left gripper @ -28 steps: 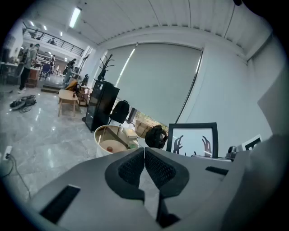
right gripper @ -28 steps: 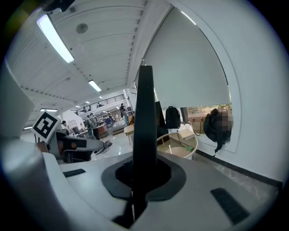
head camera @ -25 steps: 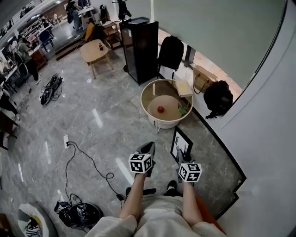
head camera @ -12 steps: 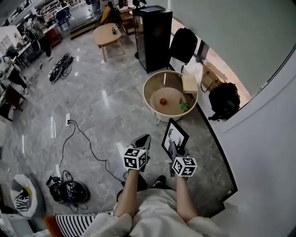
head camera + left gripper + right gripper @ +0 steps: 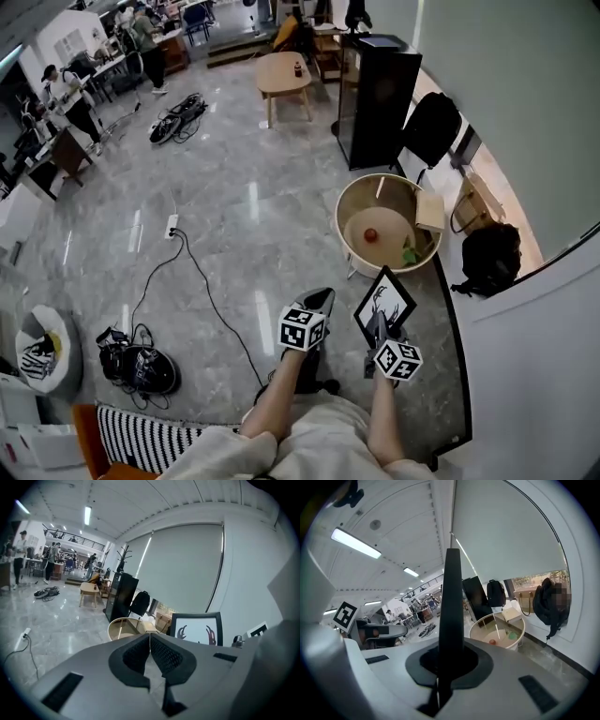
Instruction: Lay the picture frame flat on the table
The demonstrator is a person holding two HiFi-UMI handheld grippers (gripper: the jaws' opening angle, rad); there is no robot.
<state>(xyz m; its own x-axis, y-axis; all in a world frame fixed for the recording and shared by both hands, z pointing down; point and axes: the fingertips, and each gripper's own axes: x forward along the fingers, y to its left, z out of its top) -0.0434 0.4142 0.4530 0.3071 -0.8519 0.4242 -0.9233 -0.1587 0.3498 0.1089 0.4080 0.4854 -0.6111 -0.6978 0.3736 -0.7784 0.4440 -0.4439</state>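
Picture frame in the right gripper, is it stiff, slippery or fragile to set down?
Probably stiff: the picture frame stands straight up from the right gripper without sagging. Gripped only at one thin edge, it may pivot or slip. If glazed, it is likely fragile; glass cannot be confirmed here.

Pale short-sleeved top (image 5: 314,439), grey left hand-held gripper (image 5: 324,296) and right hand-held gripper (image 5: 380,323), checkered cubes (image 5: 304,329).

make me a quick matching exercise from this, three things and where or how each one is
Things:
1. picture frame
2. left hand-held gripper
3. red ball

States and places:
a. lies in the round table
b. jaws together, nothing between them
c. clamped in the right hand-held gripper

Pairs: 1-c, 2-b, 3-a
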